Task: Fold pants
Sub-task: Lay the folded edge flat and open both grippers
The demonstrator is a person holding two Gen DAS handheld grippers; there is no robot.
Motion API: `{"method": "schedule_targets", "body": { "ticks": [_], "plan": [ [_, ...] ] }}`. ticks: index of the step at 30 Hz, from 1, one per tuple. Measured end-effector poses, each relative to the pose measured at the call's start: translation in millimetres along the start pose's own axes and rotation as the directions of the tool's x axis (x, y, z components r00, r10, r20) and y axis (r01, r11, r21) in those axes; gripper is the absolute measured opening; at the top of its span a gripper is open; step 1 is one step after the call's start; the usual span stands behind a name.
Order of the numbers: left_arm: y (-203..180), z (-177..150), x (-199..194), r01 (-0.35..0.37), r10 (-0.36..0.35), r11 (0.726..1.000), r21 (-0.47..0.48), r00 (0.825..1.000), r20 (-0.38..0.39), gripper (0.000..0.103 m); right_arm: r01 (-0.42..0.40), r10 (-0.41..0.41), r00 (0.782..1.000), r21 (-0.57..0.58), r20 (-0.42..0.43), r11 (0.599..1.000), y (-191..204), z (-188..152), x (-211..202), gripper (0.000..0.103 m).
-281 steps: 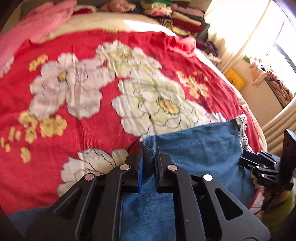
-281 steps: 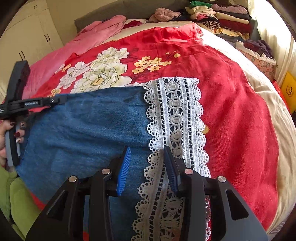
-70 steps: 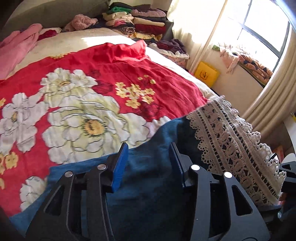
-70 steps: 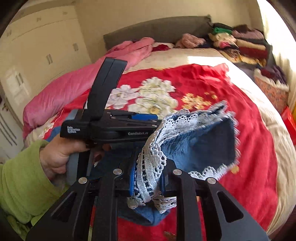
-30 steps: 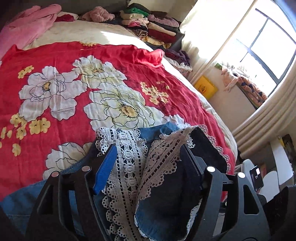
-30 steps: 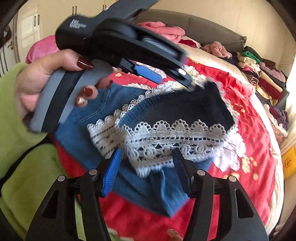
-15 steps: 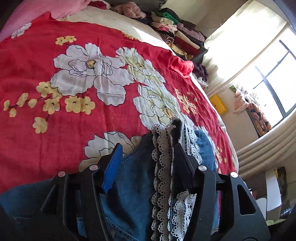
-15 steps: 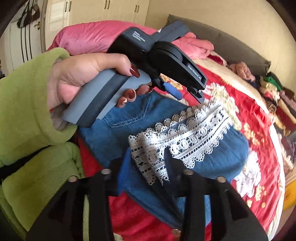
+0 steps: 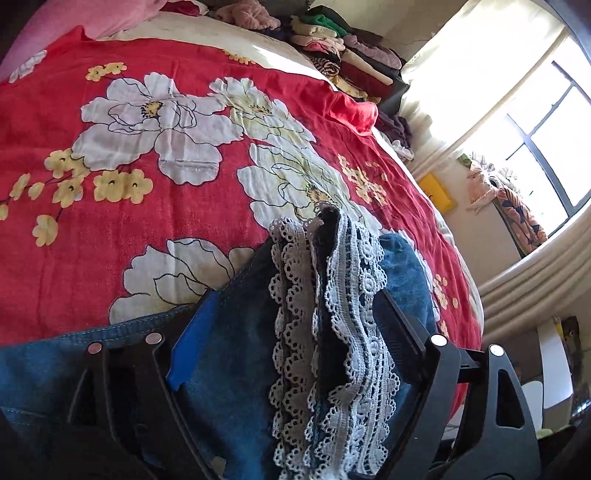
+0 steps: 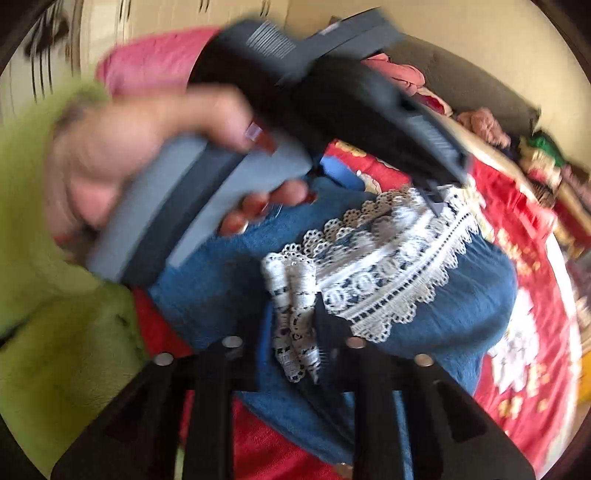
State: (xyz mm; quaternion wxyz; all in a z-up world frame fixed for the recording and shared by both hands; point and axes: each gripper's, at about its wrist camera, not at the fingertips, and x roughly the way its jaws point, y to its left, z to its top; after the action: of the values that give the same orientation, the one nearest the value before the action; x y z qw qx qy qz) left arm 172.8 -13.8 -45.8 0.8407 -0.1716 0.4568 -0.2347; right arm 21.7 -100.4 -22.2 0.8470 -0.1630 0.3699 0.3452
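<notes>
The blue denim pants [image 9: 229,373] with white lace hems [image 9: 354,317] lie folded on the red flowered bedspread [image 9: 110,155]. My left gripper [image 9: 295,325] is open, its jaws wide apart on either side of the bunched lace hems. In the right wrist view my right gripper [image 10: 291,332] is shut on the lace hem [image 10: 295,317] of the pants [image 10: 461,302]. The left gripper's body [image 10: 332,99], held by a hand, crosses just above the pants there.
Stacks of folded clothes [image 9: 343,48] sit at the bed's far end. A pink quilt [image 9: 92,14] lies at the far left. A window [image 9: 546,147] and curtain are to the right, past the bed edge. A green sleeve [image 10: 55,314] fills the left of the right wrist view.
The lace hems were brought over onto the waist part of the pants. My right gripper closed on the lace hem. My left gripper stayed open and came closer over the fold.
</notes>
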Motion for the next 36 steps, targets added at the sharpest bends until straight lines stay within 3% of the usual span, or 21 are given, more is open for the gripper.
{"method": "schedule_targets", "body": {
  "ticks": [4, 10, 14, 16, 18, 22, 25, 28, 30, 32, 36],
  "plan": [
    [-1.2, -1.3, -1.4, 0.011, -0.012, 1.000, -0.002, 1.000, -0.006, 0.077, -0.069, 0.068, 0.995, 0.017, 0.067, 0.997, -15.2, -9.5, -26.2, 0.016],
    [-8.5, -3.5, -0.1, -0.001, 0.001, 1.000, 0.030, 1.000, 0.001, 0.075, -0.106, 0.117, 0.989, -0.111, 0.093, 0.988, 5.4, -19.4, -38.8, 0.016],
    [-8.9, -2.2, -1.5, -0.033, 0.032, 0.998, 0.051, 0.999, 0.016, 0.028, -0.083, 0.089, 0.995, -0.105, 0.053, 0.991, 15.1, -19.9, -31.0, 0.016],
    [-10.4, -1.3, -1.9, -0.068, 0.067, 0.994, 0.081, 0.997, 0.024, 0.018, -0.068, 0.073, 0.997, -0.108, 0.039, 0.992, 15.2, -19.9, -25.1, 0.017],
    [-12.7, 0.4, -8.5, -0.072, 0.067, 0.993, 0.097, 0.997, 0.048, 0.017, -0.048, 0.052, 0.998, -0.121, 0.035, 0.992, 18.6, -20.5, -24.4, 0.018],
    [-16.6, 3.8, -24.9, -0.097, 0.085, 0.989, 0.112, 0.991, 0.108, 0.016, -0.025, 0.032, 0.998, -0.131, 0.048, 0.991, 19.1, -19.6, -25.5, 0.019],
    [-9.2, 4.6, -21.9, -0.174, 0.164, 0.979, 0.110, 0.981, 0.101, 0.016, -0.057, 0.058, 0.998, -0.103, 0.001, 0.993, 17.2, -20.9, -14.3, 0.023],
    [8.0, 1.1, -7.0, -0.176, 0.175, 0.983, 0.058, 0.984, 0.032, 0.029, -0.101, 0.099, 0.994, -0.063, -0.038, 0.993, 15.2, -22.9, -6.5, 0.034],
    [12.9, 1.0, -9.6, -0.150, 0.148, 0.988, 0.036, 0.988, 0.033, 0.034, -0.109, 0.107, 0.994, -0.066, -0.030, 0.992, 16.2, -22.4, -14.6, 0.036],
    [11.5, 1.6, -17.8, -0.156, 0.153, 0.987, 0.038, 0.986, 0.061, 0.049, -0.117, 0.117, 0.993, -0.053, -0.010, 0.992, 13.3, -20.2, -25.4, 0.037],
    [16.4, -3.4, -33.1, -0.181, 0.178, 0.983, 0.018, 0.979, 0.099, 0.051, -0.106, 0.104, 0.992, 0.022, 0.067, 0.994, -9.6, -14.9, -57.1, 0.044]
  ]
}}
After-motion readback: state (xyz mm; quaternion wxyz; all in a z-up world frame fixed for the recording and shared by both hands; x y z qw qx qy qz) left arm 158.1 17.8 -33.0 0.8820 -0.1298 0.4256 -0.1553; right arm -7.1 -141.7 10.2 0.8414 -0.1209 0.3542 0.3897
